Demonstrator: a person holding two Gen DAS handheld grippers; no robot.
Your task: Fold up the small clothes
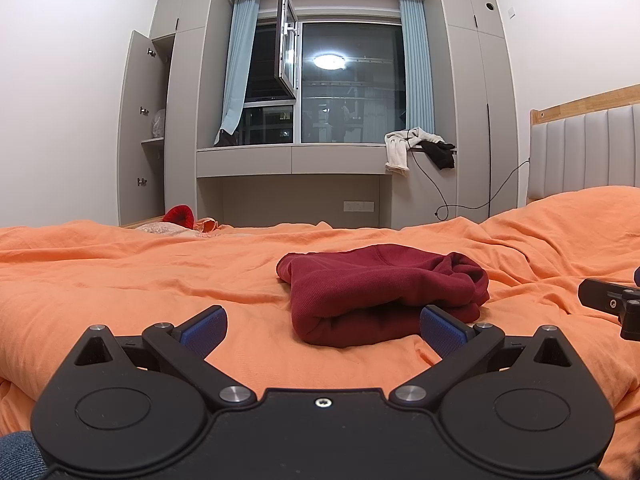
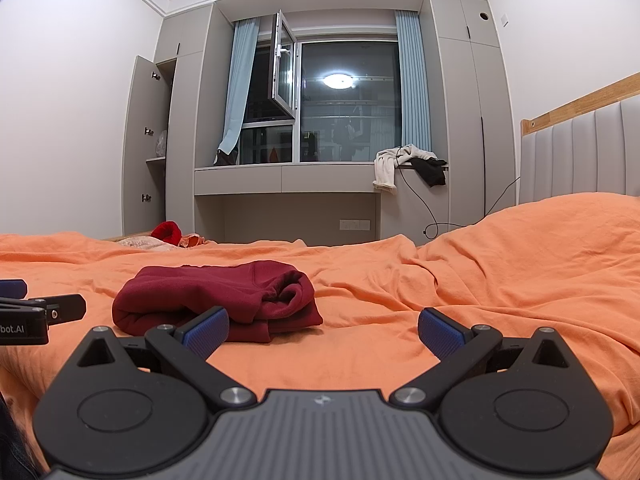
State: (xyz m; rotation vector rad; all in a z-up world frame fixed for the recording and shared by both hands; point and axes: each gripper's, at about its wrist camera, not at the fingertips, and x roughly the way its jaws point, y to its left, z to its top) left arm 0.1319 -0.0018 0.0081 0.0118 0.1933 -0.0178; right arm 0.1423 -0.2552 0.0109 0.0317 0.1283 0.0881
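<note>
- a dark red garment lies folded in a small bundle on the orange bedsheet, mid-bed.
- the left gripper sits just short of the bundle, fingers spread wide, holding nothing.
- the right gripper rests beside the garment's right end, likewise spread wide and empty.
- white and black clothes hang off the window ledge behind.

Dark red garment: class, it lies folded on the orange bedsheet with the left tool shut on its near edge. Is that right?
Not quite. The left tool is open and holds nothing, as the left wrist view shows. The dark red garment does lie folded on the orange bedsheet.
</note>
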